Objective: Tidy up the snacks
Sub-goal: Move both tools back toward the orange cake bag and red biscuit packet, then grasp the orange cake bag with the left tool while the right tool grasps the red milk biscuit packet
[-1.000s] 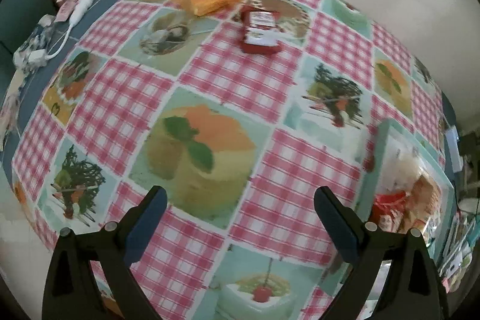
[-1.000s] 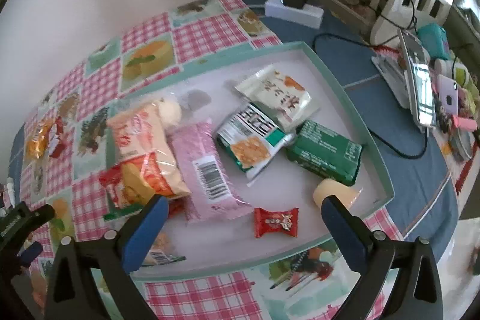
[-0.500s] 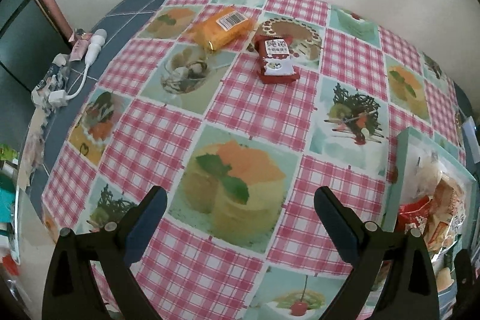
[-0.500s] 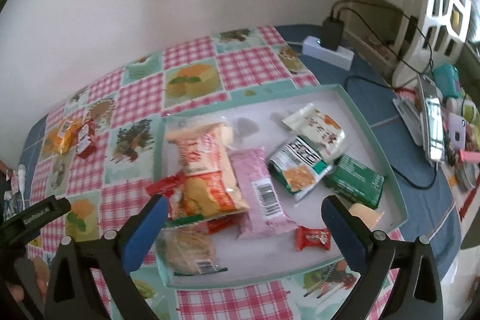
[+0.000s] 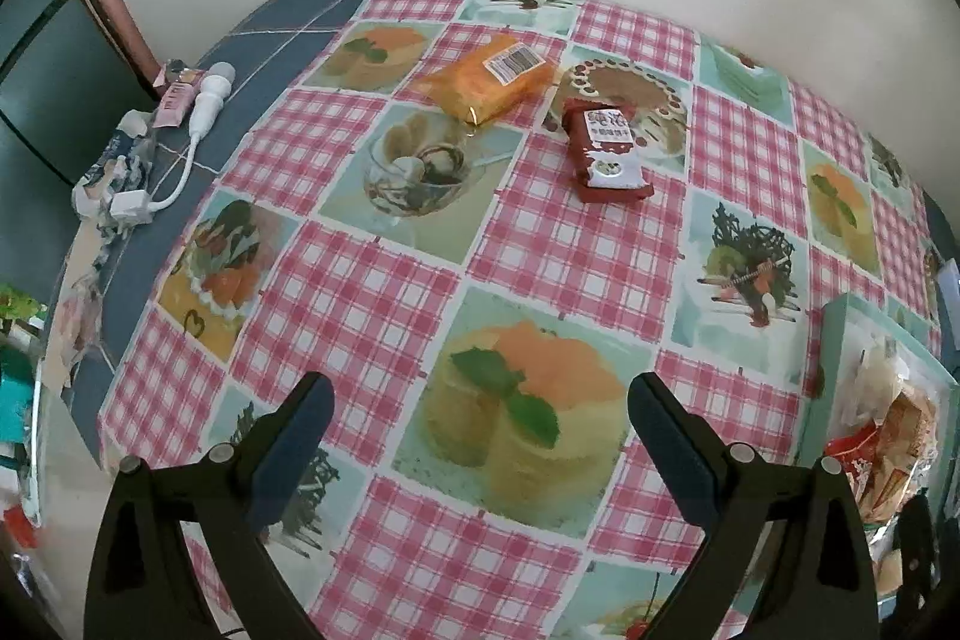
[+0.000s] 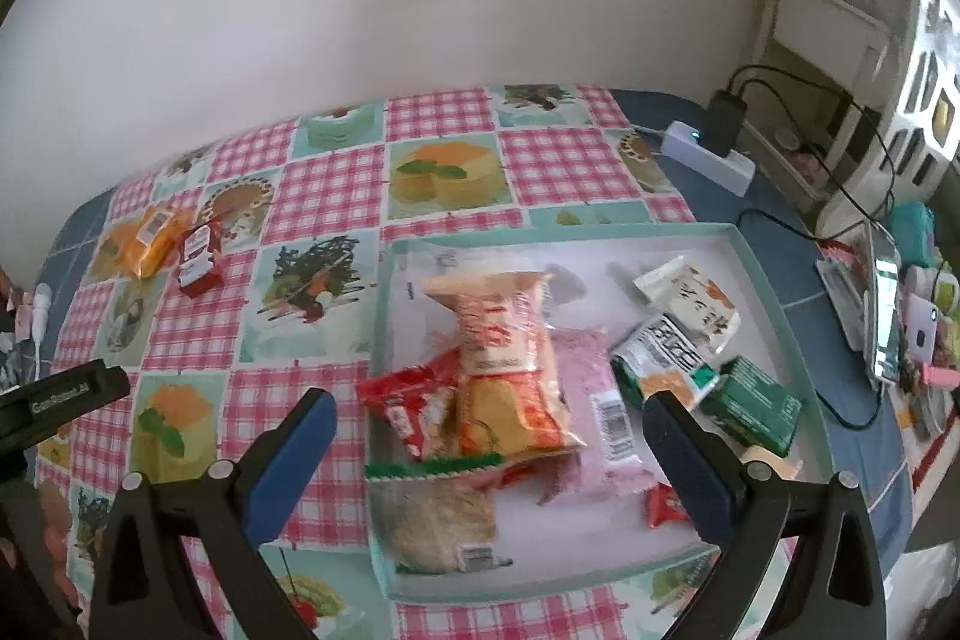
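both claws gape empty — left claw point(image 5: 480, 436) over the tablecloth point(image 5: 576, 244), right claw point(image 6: 489, 448) above the snack tray point(image 6: 774, 292).

Tablecloth point(image 5: 372, 292): pink-white check with dessert pictures. Orange packet point(image 5: 489, 79), red-white packet point(image 5: 609, 148) far ahead of left gripper. Tray point(image 6: 774, 292): pale teal rim. Pink packet point(image 6: 594, 400), green packet point(image 6: 753, 406) inside.

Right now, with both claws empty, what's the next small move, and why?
Probably ease the left claw forward toward the red packet. It and the orange packet beside it still lie on the checked tablecloth, outside the teal tray holding the other snacks. The left claw is open, empty and already facing them.
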A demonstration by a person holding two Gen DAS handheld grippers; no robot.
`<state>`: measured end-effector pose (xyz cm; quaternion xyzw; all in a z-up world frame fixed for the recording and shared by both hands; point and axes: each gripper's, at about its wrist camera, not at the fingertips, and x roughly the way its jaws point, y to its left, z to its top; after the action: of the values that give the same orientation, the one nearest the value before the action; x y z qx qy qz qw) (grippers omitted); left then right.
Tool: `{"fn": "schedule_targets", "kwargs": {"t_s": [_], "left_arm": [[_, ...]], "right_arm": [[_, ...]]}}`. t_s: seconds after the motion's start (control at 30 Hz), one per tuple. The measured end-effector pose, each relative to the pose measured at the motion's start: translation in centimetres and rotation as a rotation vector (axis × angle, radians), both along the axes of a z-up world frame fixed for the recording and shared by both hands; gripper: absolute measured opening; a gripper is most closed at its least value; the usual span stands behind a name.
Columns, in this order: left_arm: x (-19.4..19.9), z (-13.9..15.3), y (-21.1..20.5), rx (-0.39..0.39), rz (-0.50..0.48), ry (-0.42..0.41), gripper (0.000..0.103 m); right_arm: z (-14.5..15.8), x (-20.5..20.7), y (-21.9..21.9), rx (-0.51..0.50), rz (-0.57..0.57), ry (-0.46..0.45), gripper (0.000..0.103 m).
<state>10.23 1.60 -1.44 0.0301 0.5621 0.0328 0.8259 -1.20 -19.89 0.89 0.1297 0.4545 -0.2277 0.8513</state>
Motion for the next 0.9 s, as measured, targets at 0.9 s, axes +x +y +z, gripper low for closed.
{"fn": "schedule_targets", "kwargs": {"t_s": [0.9], "left_arm": [[11.5, 0.8, 8.9, -0.048, -0.067, -0.057, 0.098]], "right_arm": [[-1.2, 14.6, 7.0, 0.062, 0.209, 0.022, 0.103]]}}
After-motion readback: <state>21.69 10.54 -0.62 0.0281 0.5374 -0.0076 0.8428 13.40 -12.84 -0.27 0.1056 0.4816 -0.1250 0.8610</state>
